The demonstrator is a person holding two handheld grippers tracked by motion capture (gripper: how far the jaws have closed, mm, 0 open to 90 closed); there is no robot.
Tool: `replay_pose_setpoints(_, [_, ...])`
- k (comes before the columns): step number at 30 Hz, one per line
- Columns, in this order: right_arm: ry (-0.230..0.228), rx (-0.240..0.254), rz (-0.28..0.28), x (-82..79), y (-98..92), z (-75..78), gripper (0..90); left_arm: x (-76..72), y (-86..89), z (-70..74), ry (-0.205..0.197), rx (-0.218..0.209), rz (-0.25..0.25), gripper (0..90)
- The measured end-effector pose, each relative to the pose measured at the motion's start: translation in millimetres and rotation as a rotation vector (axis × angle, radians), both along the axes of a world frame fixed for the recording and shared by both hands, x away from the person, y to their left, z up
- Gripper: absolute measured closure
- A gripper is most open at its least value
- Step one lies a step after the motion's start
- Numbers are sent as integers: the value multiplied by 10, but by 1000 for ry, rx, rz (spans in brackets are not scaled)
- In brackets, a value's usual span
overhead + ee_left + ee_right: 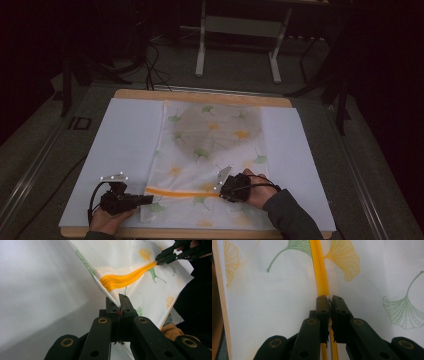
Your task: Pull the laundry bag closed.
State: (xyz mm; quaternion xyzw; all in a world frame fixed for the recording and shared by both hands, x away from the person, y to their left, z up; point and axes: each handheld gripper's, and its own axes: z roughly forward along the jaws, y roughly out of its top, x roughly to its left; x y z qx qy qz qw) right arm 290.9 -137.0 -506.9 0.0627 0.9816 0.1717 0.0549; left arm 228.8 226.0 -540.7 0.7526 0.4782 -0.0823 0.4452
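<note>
A white mesh bag printed with green and yellow ginkgo leaves lies flat on the white sheet. An orange zipper runs across its near end. My left gripper is shut on the bag's left edge, just below the zipper's end, and lifts it slightly. My right gripper is shut on the zipper at its right end; the left gripper view also shows that gripper pinching the orange strip. A darker grey rounded patch shows through the bag's far half.
A white sheet covers the wooden table. Beyond the table's far edge, a white frame stands on the grey floor, with cables beside it. A person's hand and dark sleeve are at the near right.
</note>
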Motion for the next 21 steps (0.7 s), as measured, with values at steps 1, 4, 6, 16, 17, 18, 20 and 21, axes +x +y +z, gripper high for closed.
replay_pose_setpoints(1, [-1,-3,0,1,-4,0,850,1,1,-1,0,1,0,886])
replay_pose_setpoints(4, [0,-3,-2,1,-15,0,850,1,1,-3,0,0,0,886])
replay_pose_setpoints(6, [3,3,-6,1,-27,0,850,2,2,-2,0,1,-1,887])
replay_pose_setpoints(16, [0,3,-21,-8,-99,-1,850,0,3,0,0,3,-1,886])
replay_pose_setpoints(17, [2,4,-24,-10,-105,-1,850,0,3,-1,-1,3,-1,887])
replay_pose_setpoints(18, [1,3,-21,-8,-110,-1,850,0,3,0,0,2,-1,887])
replay_pose_setpoints(20, [2,0,-20,-8,-121,2,850,-1,3,1,0,3,-1,887])
replay_pose_setpoints(21, [1,-1,-23,-11,-126,2,850,-1,3,1,0,2,-1,887])
